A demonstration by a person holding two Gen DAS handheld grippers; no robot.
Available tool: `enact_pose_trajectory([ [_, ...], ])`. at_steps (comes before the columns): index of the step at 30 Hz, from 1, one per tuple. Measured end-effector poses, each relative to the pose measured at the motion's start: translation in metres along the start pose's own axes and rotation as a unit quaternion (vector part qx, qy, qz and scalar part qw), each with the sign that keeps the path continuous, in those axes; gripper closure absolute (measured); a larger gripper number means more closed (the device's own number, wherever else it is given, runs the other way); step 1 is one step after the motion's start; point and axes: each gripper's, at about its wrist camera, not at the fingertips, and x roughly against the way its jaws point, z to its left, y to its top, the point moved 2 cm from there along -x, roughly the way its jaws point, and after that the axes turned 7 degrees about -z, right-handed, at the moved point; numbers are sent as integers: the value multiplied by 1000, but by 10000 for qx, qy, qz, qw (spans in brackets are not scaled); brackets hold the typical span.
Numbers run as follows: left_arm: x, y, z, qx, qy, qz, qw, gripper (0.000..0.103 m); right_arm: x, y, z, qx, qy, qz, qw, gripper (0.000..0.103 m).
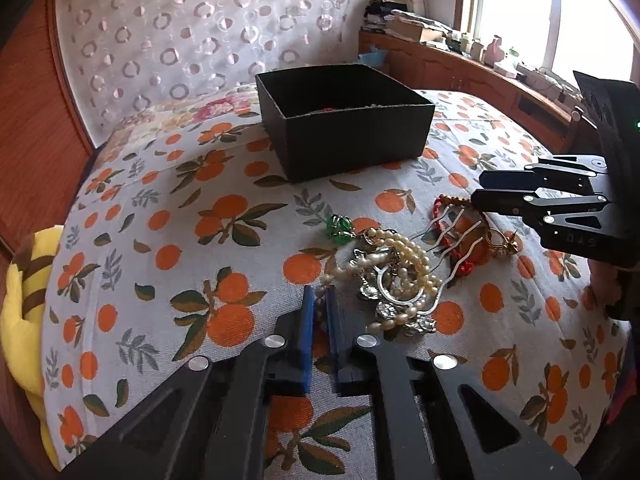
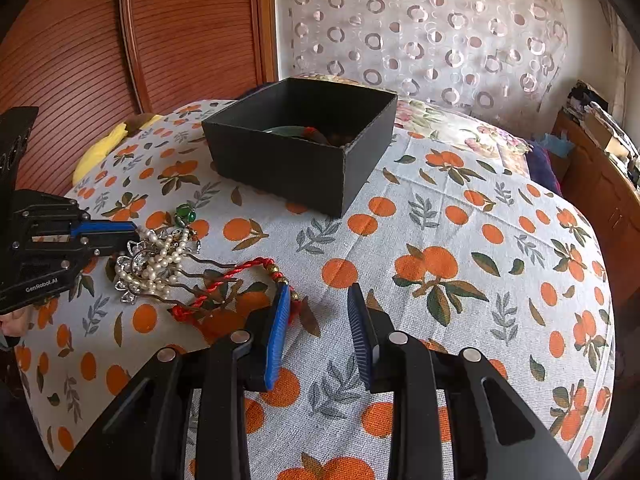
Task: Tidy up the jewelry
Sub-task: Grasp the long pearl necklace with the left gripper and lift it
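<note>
A pile of jewelry lies on the orange-print cloth: a pearl strand (image 1: 404, 256) tangled with a silver comb (image 1: 394, 300), a green bead piece (image 1: 338, 226), a red cord bracelet (image 2: 224, 284) and a gold ring (image 1: 498, 240). My left gripper (image 1: 319, 300) is shut on the end of the pearl strand; it also shows in the right wrist view (image 2: 120, 236). My right gripper (image 2: 318, 300) is open and empty, its left finger beside the red cord bracelet; it also shows in the left wrist view (image 1: 486, 190). A black box (image 1: 344, 120) stands behind, holding a few pieces (image 2: 312, 134).
The cloth covers a round table (image 2: 440, 216). A yellow plush (image 1: 24, 292) lies at the left edge. A wooden door (image 2: 120, 40), a patterned curtain (image 2: 432, 20) and a wooden cabinet with clutter (image 1: 460, 60) stand behind.
</note>
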Motion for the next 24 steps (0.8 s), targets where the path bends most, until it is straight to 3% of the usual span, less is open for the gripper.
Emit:
enact_pose_trajectory([
  [7,19,28,-2,98,-88,-438,9990,99,0,0,0,-6,-11,-14,10000,71],
  [24,89,93,-29,111,-308,-1554,9873,99,-1,-1,1,27,-24,1,10000,71],
])
